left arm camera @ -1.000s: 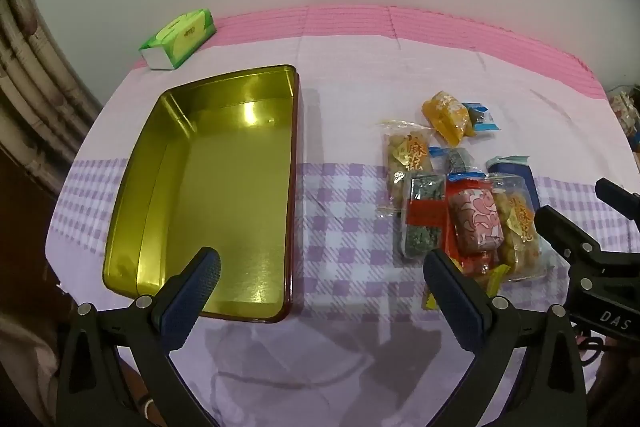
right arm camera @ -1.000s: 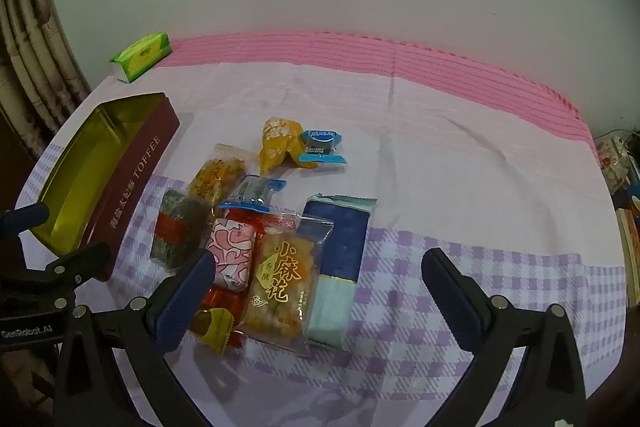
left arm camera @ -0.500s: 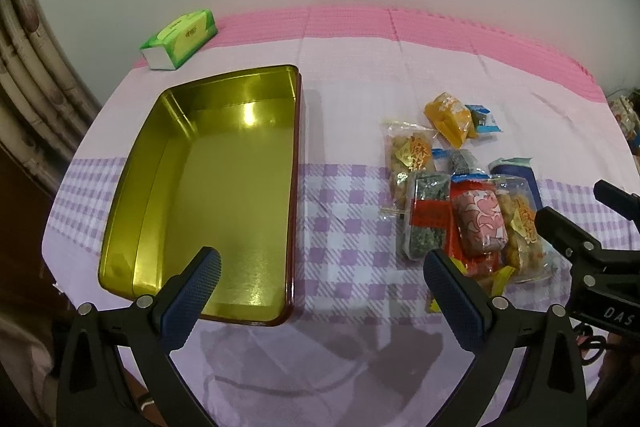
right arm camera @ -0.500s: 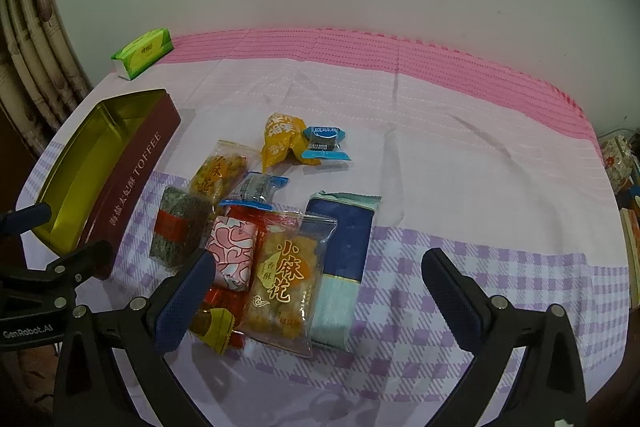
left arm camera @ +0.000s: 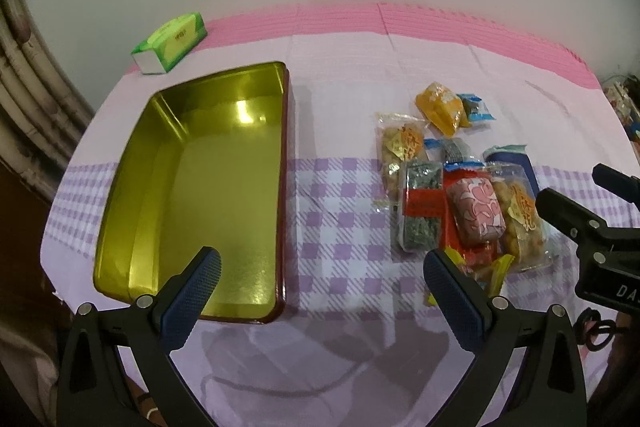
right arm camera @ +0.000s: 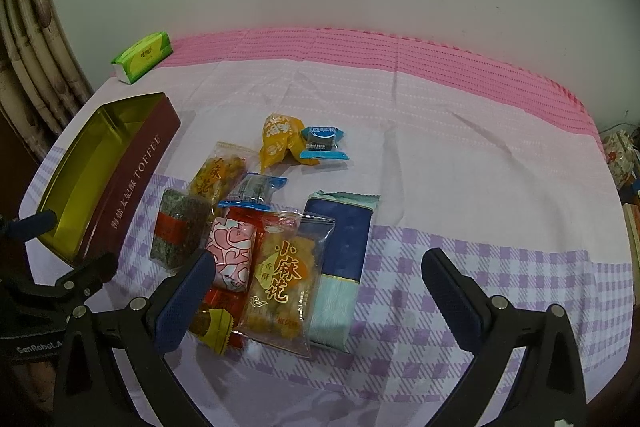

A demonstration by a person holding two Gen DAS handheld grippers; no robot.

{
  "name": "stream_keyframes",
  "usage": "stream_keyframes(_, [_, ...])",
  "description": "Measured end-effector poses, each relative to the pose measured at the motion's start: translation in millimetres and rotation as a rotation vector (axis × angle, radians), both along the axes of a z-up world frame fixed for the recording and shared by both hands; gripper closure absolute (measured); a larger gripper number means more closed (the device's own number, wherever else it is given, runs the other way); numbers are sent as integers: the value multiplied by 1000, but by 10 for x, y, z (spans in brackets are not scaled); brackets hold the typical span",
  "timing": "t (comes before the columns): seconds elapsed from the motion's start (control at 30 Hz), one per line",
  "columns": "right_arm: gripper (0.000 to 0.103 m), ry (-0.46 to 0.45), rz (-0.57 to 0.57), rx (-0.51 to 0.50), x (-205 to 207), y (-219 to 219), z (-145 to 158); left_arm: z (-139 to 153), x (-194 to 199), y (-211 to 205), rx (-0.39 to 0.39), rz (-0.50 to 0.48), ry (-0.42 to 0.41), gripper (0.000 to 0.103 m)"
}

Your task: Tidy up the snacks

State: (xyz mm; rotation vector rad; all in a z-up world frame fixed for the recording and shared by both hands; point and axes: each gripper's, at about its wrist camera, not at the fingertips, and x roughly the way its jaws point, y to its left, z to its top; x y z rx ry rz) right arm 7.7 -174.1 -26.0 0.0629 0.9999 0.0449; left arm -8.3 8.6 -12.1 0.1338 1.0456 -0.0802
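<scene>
An open gold-lined toffee tin point(left arm camera: 208, 195) with maroon sides point(right arm camera: 136, 187) lies empty at the left. Several wrapped snacks lie in a cluster to its right: a clear fried-twist bag point(right arm camera: 282, 279), a pink-patterned pack point(right arm camera: 230, 255), a seaweed pack point(left arm camera: 422, 211), a navy and teal pack point(right arm camera: 340, 263), a yellow pack point(right arm camera: 278, 139) and a small blue candy point(right arm camera: 322, 143). My left gripper point(left arm camera: 320, 291) is open and empty above the near cloth between tin and snacks. My right gripper point(right arm camera: 318, 295) is open and empty, its fingers straddling the near end of the cluster.
A green tissue pack point(left arm camera: 172, 41) lies at the far left by the white wall. The pink and purple checked cloth point(right arm camera: 460, 155) covers the table. The other gripper shows at the right edge of the left wrist view point(left arm camera: 592, 231). Clutter sits beyond the right table edge point(right arm camera: 622, 155).
Both grippers have drawn back and up slightly, so the tin and snacks sit a little farther away. Nothing on the table has moved.
</scene>
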Motion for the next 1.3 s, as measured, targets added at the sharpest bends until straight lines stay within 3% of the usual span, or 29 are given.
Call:
stream_keyframes(0.4, [1, 0, -8, 13, -29, -41, -11, -57, 18, -21, 37, 19, 33, 2])
stream_keyframes(1.3, [1, 28, -45, 2, -96, -158, -98, -59, 55, 48, 29, 51, 40, 2])
